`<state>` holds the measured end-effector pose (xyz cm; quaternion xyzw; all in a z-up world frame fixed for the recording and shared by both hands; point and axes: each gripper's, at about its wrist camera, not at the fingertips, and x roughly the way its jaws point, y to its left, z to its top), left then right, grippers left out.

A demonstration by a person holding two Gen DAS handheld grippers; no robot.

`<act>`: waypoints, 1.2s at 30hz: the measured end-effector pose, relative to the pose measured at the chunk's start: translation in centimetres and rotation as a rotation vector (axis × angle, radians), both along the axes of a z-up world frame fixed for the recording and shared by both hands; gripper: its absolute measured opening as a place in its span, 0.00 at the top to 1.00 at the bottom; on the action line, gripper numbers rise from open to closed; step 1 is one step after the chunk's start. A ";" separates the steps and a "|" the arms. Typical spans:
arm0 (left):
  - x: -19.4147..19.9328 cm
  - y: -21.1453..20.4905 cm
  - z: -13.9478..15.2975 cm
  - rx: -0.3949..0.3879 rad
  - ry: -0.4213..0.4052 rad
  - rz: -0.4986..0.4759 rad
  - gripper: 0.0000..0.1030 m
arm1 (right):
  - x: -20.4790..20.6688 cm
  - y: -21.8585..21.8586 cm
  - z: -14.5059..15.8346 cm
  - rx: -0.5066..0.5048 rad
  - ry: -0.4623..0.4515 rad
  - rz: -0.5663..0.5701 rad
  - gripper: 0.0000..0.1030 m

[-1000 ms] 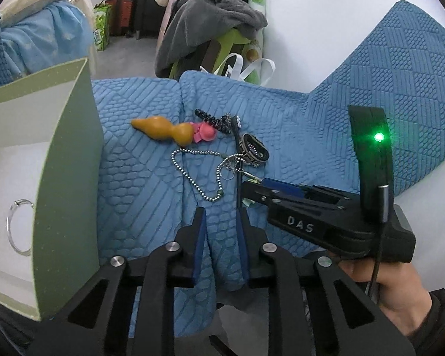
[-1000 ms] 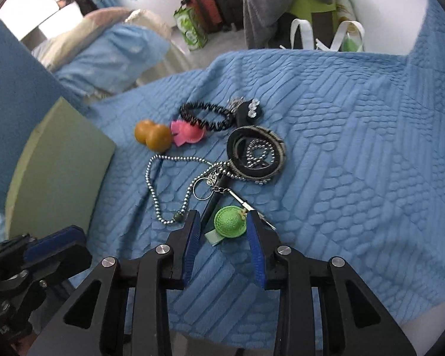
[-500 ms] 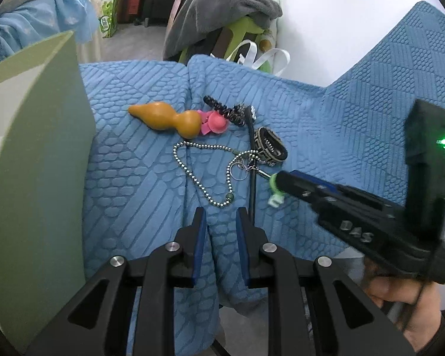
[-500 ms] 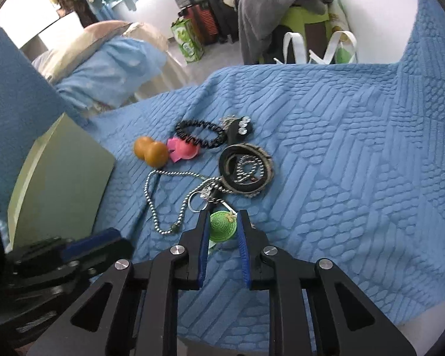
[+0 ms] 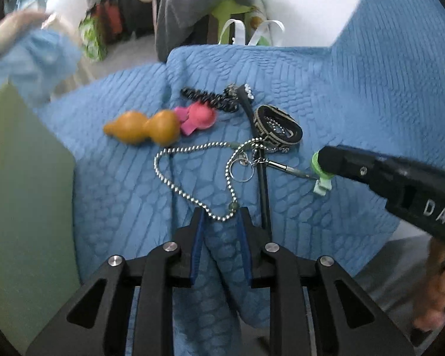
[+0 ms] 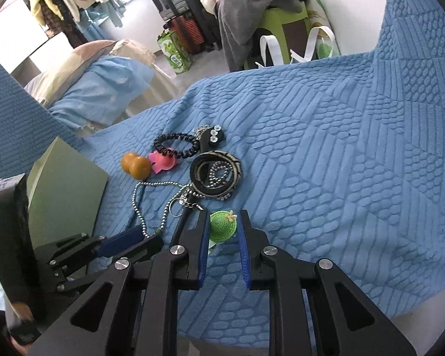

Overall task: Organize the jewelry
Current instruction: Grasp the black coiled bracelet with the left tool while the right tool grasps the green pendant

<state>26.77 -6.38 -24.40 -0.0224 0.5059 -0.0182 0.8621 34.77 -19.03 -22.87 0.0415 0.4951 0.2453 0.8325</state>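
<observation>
Gripping green hat charm: right tongs | left tongs parted, empty | green box face: left view

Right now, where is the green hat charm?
In the right wrist view the green hat charm sits between the right gripper fingers, just below the bead chain tangle.

Left gripper fingers slightly parted and empty; right gripper fingers clamped together.
</observation>
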 end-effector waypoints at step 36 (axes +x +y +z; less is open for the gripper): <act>0.9 2.5 2.3 -0.200 -0.080 -0.008 0.86 | -1.1 -0.1 1.5 -0.009 -0.046 -0.023 0.84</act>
